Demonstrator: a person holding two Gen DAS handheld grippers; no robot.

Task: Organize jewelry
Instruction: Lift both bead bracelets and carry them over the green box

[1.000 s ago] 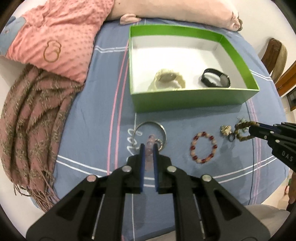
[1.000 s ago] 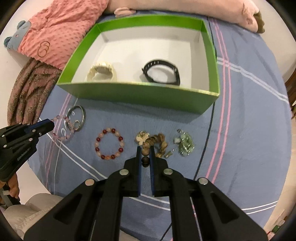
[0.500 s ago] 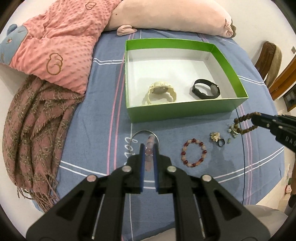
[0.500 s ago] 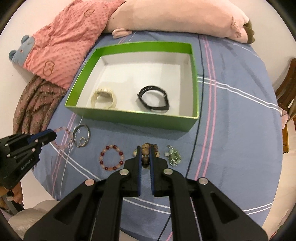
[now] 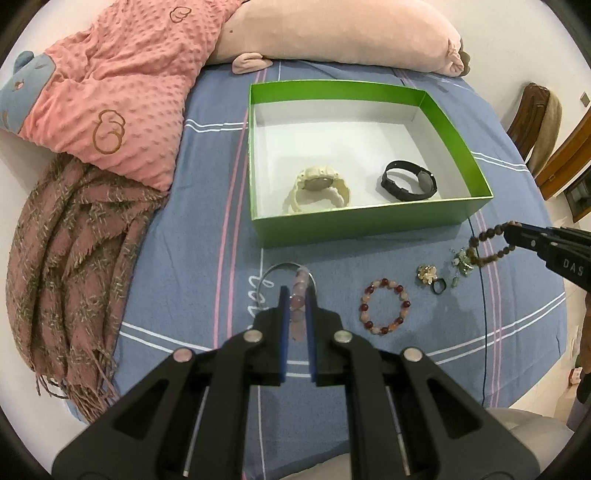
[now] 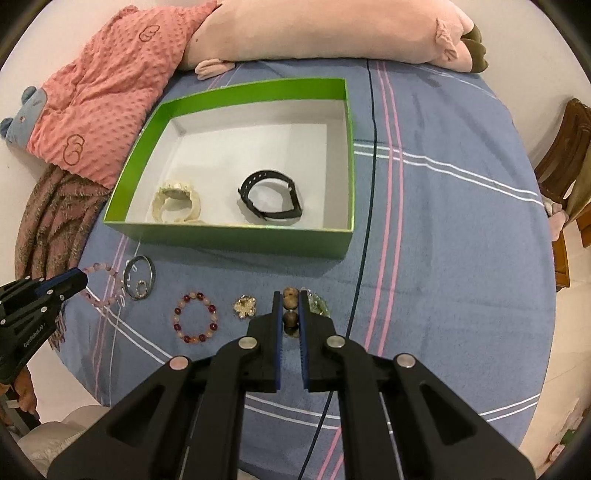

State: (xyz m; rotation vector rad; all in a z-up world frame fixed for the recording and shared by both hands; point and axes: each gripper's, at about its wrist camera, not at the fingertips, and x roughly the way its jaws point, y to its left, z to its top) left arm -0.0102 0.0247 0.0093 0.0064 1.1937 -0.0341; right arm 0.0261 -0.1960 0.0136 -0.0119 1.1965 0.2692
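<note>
A green box [image 5: 369,225] sits on a blue striped cloth [image 6: 443,221] and serves as the landmark. To the left of the box lie a brown fringed scarf [image 5: 66,266] and a pink dotted blanket [image 5: 122,92], and behind the box stretches a pink plush toy [image 5: 332,33]. Inside the box, a cream watch [image 5: 319,186] rests left of a black watch [image 5: 408,181], the two apart. In front of the box's left corner, the left tool [image 5: 296,297] is closed on a pale pink bead bracelet [image 5: 298,291], holding it over a silver bangle [image 6: 139,282] that lies on the cloth. Further right in front of the box lies a red and pink bead bracelet [image 5: 385,306], then a small gold flower ring [image 6: 245,305]. In front of the box's right corner, the right tool [image 6: 289,301] is clamped on a brown wooden bead bracelet [image 5: 487,245], which hangs lifted above a small heap of greenish jewelry [image 5: 461,260] on the cloth. A dark cable [image 6: 371,147] runs across the cloth just right of the box.
</note>
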